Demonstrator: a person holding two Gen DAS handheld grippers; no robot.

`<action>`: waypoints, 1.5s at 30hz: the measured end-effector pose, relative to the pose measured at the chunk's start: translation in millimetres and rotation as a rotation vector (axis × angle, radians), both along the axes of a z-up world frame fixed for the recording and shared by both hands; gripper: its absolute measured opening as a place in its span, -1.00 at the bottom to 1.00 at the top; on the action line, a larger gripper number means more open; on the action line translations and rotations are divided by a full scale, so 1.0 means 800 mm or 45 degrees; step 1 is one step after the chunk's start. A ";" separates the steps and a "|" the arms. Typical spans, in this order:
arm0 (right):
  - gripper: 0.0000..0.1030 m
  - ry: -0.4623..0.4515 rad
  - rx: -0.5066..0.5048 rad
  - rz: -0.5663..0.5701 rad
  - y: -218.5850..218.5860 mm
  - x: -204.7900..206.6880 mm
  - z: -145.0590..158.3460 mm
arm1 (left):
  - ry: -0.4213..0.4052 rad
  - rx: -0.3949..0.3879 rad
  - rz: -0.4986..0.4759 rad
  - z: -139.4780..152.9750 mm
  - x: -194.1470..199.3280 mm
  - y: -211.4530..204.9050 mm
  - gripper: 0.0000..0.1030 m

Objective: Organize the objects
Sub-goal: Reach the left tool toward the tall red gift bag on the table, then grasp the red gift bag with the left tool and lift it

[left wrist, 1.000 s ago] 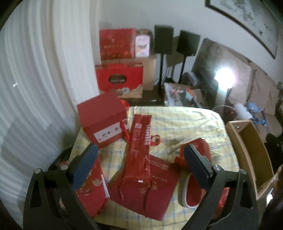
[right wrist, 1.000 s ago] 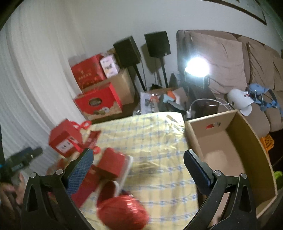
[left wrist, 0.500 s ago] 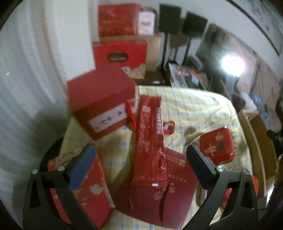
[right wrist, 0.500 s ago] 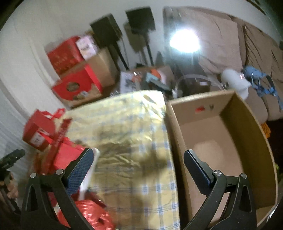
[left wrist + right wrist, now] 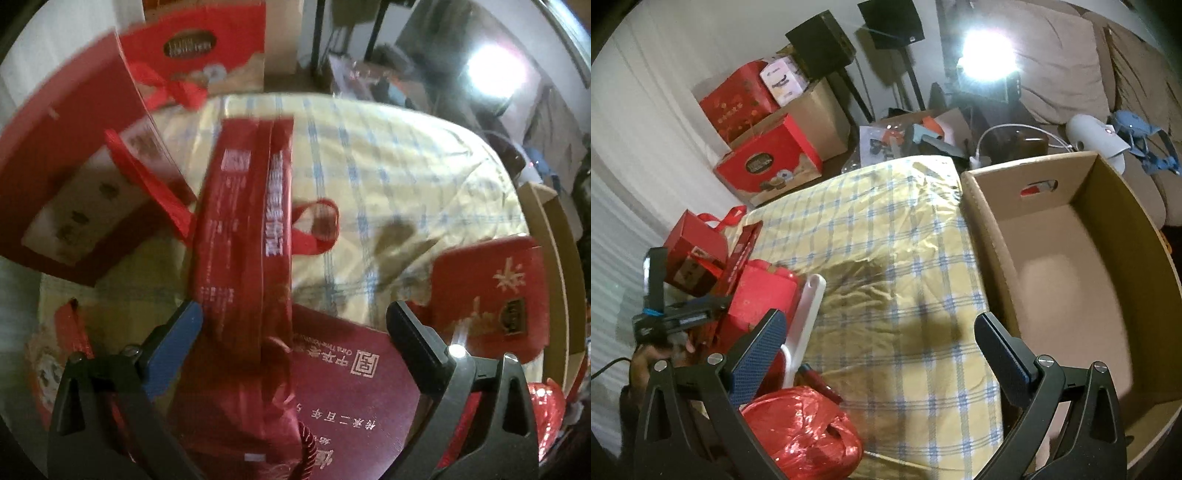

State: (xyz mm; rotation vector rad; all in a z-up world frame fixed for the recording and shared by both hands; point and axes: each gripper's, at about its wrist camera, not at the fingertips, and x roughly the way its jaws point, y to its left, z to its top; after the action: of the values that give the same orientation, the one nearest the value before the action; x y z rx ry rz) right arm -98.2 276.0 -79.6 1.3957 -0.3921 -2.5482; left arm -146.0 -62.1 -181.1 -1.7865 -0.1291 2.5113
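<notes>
Yellow checked cloth covers the surface (image 5: 886,258), red gift items crowded at its left, an empty cardboard box (image 5: 1071,266) at its right. The left tool (image 5: 293,325), released, straddles the long red bag (image 5: 240,229); closing on it seems next. The right tool (image 5: 879,332) hangs released over bare cloth. A red gift box (image 5: 74,177) and flat red tin (image 5: 491,291) crowd the bag.

Place: a home living room
Far right: beige sofa (image 5: 1060,62) with cushions
Far wall: two black speakers (image 5: 820,44) on stands
Far left: stacked gift boxes (image 5: 768,162), white curtain (image 5: 624,147)
Near: table under yellow checked cloth (image 5: 897,236)
</notes>
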 end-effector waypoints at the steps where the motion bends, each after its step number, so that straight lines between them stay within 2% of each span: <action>1: 0.99 -0.001 -0.009 0.014 -0.002 -0.001 0.001 | 0.008 -0.021 0.003 -0.002 -0.001 0.001 0.89; 2: 0.99 0.000 -0.010 0.024 -0.004 -0.003 0.002 | 0.021 -0.048 0.008 -0.002 0.000 0.001 0.88; 5: 0.99 -0.002 -0.023 0.049 -0.007 -0.003 0.011 | 0.033 -0.027 0.008 0.000 0.004 0.001 0.84; 6: 0.99 0.018 -0.039 0.052 -0.007 0.001 0.019 | 0.038 -0.020 0.009 0.001 0.006 0.001 0.75; 8: 0.99 0.047 -0.049 0.042 -0.005 0.007 0.029 | 0.037 -0.020 0.024 0.005 0.003 -0.001 0.49; 9: 0.99 0.056 -0.050 0.035 -0.004 0.011 0.034 | 0.045 -0.011 0.034 0.006 0.003 -0.002 0.25; 10: 0.99 0.062 -0.050 0.027 -0.003 0.014 0.036 | 0.049 -0.001 0.040 0.006 0.003 -0.003 0.12; 11: 0.99 0.065 -0.052 0.027 -0.003 0.016 0.038 | 0.054 0.018 0.059 0.006 0.005 -0.007 -0.14; 12: 0.99 0.061 -0.053 0.023 -0.002 0.017 0.038 | 0.063 0.064 0.084 0.007 0.007 -0.012 -0.33; 14: 0.99 0.055 -0.061 0.009 -0.001 0.021 0.037 | 0.066 0.245 0.192 0.005 0.015 -0.032 -0.55; 16: 0.99 0.062 -0.073 0.015 -0.003 0.026 0.037 | 0.081 0.286 0.223 0.009 0.022 -0.037 -0.74; 18: 0.99 0.067 -0.071 0.023 -0.006 0.028 0.034 | 0.103 0.268 0.212 0.017 0.030 -0.035 -0.86; 25: 0.99 0.033 -0.089 0.007 -0.005 0.031 0.023 | 0.128 0.265 0.190 0.047 0.048 -0.037 -0.88; 28: 0.99 0.036 -0.112 0.002 -0.001 0.039 0.025 | 0.091 0.239 0.133 0.056 0.058 -0.027 -0.87; 30: 0.99 0.046 -0.130 0.008 0.001 0.044 0.026 | 0.045 0.178 0.066 0.052 0.068 -0.013 -0.85; 33: 0.99 0.056 -0.130 0.022 0.000 0.046 0.027 | 0.019 0.066 0.055 0.042 0.074 0.000 -0.75; 34: 0.99 0.055 -0.121 0.023 0.000 0.045 0.027 | 0.022 0.001 0.061 0.040 0.072 0.003 -0.37; 35: 0.99 0.053 -0.108 0.019 0.000 0.044 0.028 | 0.031 -0.058 0.056 0.040 0.070 0.006 -0.07; 36: 0.99 0.059 -0.096 0.015 0.000 0.044 0.029 | 0.070 -0.113 0.064 0.042 0.066 0.007 0.55; 37: 0.99 0.063 -0.095 0.015 -0.001 0.045 0.030 | 0.109 -0.153 0.078 0.042 0.063 0.009 0.95; 39: 0.99 0.065 -0.109 0.020 -0.001 0.046 0.031 | 0.123 -0.168 0.069 0.037 0.055 0.013 0.96; 41: 0.99 0.064 -0.117 0.030 -0.001 0.047 0.031 | 0.066 -0.126 0.009 0.025 0.044 0.021 0.96; 44: 0.99 0.055 -0.180 0.027 0.006 0.045 0.031 | 0.024 -0.119 -0.029 0.009 0.037 0.031 0.95; 45: 0.99 0.056 -0.194 0.025 0.008 0.044 0.032 | 0.012 -0.102 -0.029 0.004 0.036 0.033 0.88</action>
State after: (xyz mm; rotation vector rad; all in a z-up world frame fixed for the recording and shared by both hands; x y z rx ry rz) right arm -63.0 282.4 -53.8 1.2804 -0.5496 -2.4704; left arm -117.4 -36.1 -178.1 -1.7939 -0.0078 2.5430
